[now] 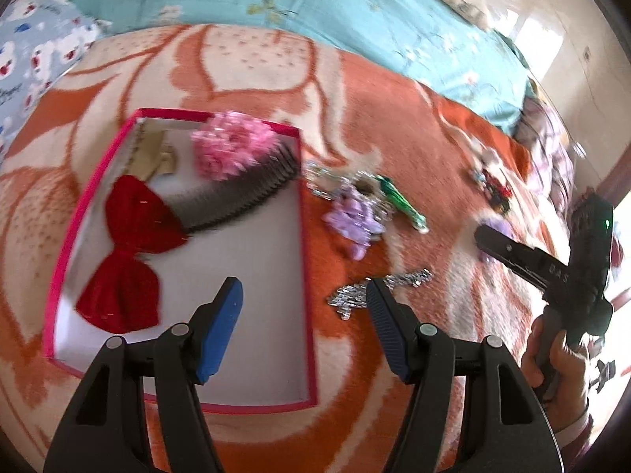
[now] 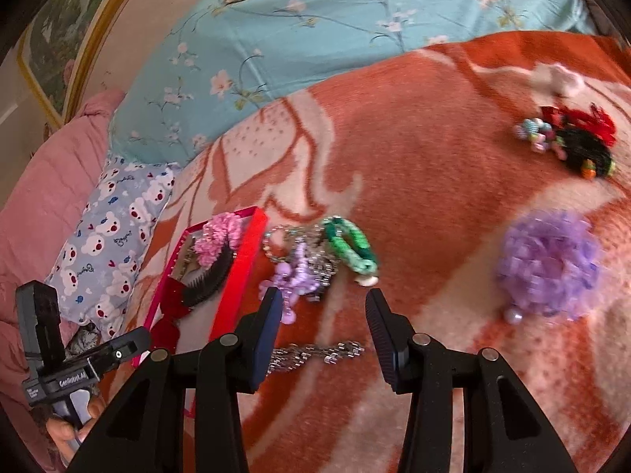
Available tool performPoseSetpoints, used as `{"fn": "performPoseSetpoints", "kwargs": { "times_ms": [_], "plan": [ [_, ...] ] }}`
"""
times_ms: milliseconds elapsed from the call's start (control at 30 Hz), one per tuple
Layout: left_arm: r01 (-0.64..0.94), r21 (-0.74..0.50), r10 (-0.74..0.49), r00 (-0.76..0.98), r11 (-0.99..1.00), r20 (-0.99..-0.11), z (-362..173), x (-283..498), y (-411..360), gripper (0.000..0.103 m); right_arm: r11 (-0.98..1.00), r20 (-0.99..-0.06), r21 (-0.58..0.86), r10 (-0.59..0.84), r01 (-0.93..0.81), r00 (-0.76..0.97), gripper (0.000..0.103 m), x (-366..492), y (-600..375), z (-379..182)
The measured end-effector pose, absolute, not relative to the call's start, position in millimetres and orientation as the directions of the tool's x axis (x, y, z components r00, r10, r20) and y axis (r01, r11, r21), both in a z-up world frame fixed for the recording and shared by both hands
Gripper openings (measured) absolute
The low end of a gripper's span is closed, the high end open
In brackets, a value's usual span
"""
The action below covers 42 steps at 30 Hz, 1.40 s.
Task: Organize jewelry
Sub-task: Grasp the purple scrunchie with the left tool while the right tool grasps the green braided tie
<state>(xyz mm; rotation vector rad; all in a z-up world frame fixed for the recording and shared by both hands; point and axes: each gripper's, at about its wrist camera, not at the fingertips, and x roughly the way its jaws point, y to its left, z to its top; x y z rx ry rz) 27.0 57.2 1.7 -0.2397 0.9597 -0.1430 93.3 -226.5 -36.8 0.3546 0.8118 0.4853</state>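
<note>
A pink-rimmed box (image 1: 305, 276) lies on the orange blanket and holds a red bow (image 1: 126, 252), a pink flower comb (image 1: 232, 149) and a gold piece. My left gripper (image 1: 303, 299) is open and empty over the box's right rim. A silver chain (image 1: 355, 295) lies just past its right finger. A lilac hairpiece (image 1: 355, 213) and a green clip (image 1: 402, 201) lie beyond. My right gripper (image 2: 323, 307) is open and empty above the silver chain (image 2: 315, 354). The lilac hairpiece (image 2: 295, 276), green clip (image 2: 351, 244) and box (image 2: 236, 276) lie ahead of it.
A purple pom-pom (image 2: 548, 264) lies to the right. A heap of beads with red and black hair ties (image 2: 572, 142) lies far right. A turquoise floral quilt (image 2: 315, 39) and a bear-print pillow (image 2: 110, 228) border the blanket.
</note>
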Motion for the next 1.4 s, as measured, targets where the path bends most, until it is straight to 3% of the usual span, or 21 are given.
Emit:
{"fn": "performPoseSetpoints", "kwargs": {
  "times_ms": [1033,1133,1167,1333,1400],
  "plan": [
    [0.145,-0.237,-0.277,0.456,0.961,-0.846,-46,109,-17,0.064,0.836,-0.706,0.435,0.547,-0.334,0.450,0.046,182,-193,-80],
    [0.151,-0.223,-0.268,0.448,0.963,-0.853,-51,115,-19,0.064,0.834,-0.719,0.431,0.548,-0.344,0.428,0.039,191,-185,-86],
    [0.154,-0.219,-0.266,0.446,0.964,-0.855,-53,116,-20,0.064,0.840,-0.725,0.424,0.539,-0.339,0.429,0.023,193,-185,-87],
    [0.163,-0.201,-0.254,0.441,0.966,-0.861,-59,126,-26,0.064,0.827,-0.699,0.467,0.562,-0.313,0.442,0.019,195,-199,-87],
    [0.169,-0.194,-0.250,0.437,0.966,-0.864,-61,130,-29,0.059,0.817,-0.677,0.492,0.577,-0.301,0.457,0.019,193,-208,-83]
  ]
}}
